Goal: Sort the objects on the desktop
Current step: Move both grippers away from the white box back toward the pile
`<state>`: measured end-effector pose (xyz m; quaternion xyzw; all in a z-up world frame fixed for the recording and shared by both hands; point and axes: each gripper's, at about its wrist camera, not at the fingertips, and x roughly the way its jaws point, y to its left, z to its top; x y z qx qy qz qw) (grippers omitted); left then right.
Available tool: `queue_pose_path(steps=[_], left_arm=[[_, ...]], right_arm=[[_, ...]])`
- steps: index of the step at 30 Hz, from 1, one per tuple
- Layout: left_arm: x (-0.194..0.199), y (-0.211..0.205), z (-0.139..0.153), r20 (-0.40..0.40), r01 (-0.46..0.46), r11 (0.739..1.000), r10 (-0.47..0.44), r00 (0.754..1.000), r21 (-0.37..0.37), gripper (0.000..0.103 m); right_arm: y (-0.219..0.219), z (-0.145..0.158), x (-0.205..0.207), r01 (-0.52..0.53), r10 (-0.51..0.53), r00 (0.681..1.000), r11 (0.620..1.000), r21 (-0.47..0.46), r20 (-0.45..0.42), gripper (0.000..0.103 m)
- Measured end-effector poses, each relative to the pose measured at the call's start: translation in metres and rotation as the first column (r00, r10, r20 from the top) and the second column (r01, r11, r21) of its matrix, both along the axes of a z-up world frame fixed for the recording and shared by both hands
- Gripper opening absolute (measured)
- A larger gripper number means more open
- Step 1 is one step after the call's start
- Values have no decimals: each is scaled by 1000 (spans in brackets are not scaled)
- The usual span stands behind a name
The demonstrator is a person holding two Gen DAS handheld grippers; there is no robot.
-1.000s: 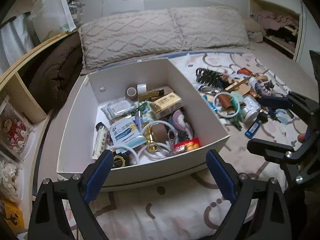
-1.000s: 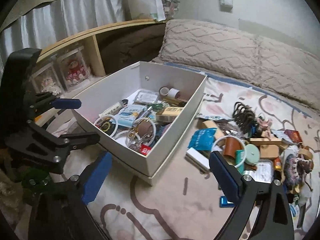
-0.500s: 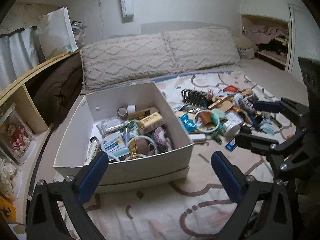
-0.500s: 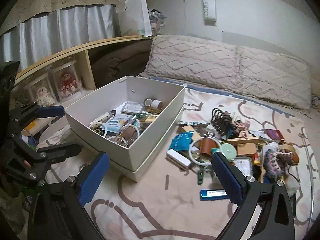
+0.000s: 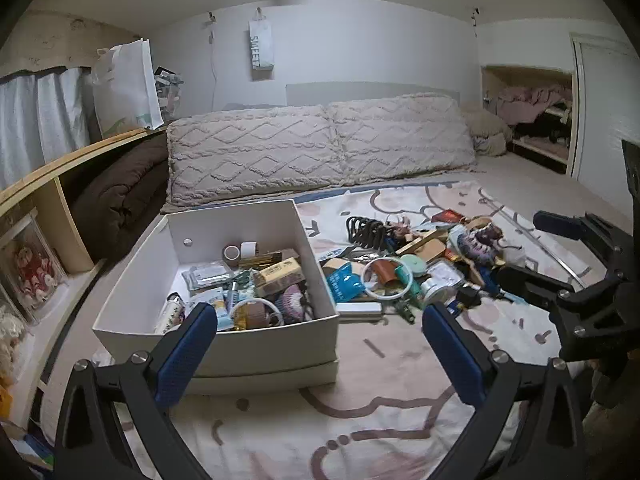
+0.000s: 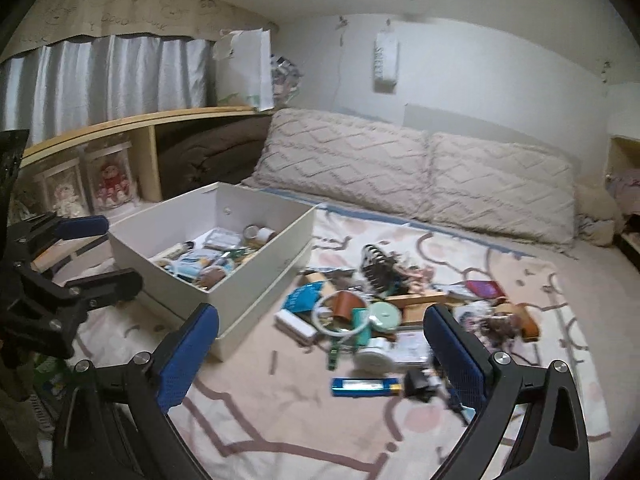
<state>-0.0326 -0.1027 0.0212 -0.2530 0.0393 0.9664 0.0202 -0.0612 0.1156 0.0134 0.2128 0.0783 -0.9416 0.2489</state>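
Change: both claws have drawn back and up from the box (image 5: 256, 344); more wall shows
Left claw (image 5: 320, 344): spread, empty
Right claw (image 6: 320, 344): spread, empty
Box: left side of bed (image 5: 380, 420), part filled
Loose clutter (image 6: 384, 312): piled just right of box

Two pillows (image 5: 320, 148), brown duvet (image 5: 120, 196), white bag (image 5: 124, 88), curtains (image 6: 104, 76)

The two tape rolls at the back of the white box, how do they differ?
The brown tape roll is darker and sits nearer the box's left side; the white tape roll is pale and sits to its right. The brown roll's open core faces the left wrist camera, while the white one looks turned slightly away. Both rest side by side against the back wall of the white box, neither held.
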Motion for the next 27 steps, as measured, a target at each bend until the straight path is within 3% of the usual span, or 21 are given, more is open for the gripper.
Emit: queue_pose_path(steps=[14,20,27], left_arm=[[15,19,-4,-66,-24,999,26,997,32,103],[17,27,-5,-91,-34,999,33,995,-4,103],[14,33,-10,-98,-18,1000,19,995,13,103]], right_arm=[[31,-8,11,26,-27,999,999,-29,-24,102],[35,-12,11,32,-33,999,999,-23,-26,102],[39,-17,11,28,-28,999,999,-27,-19,102]])
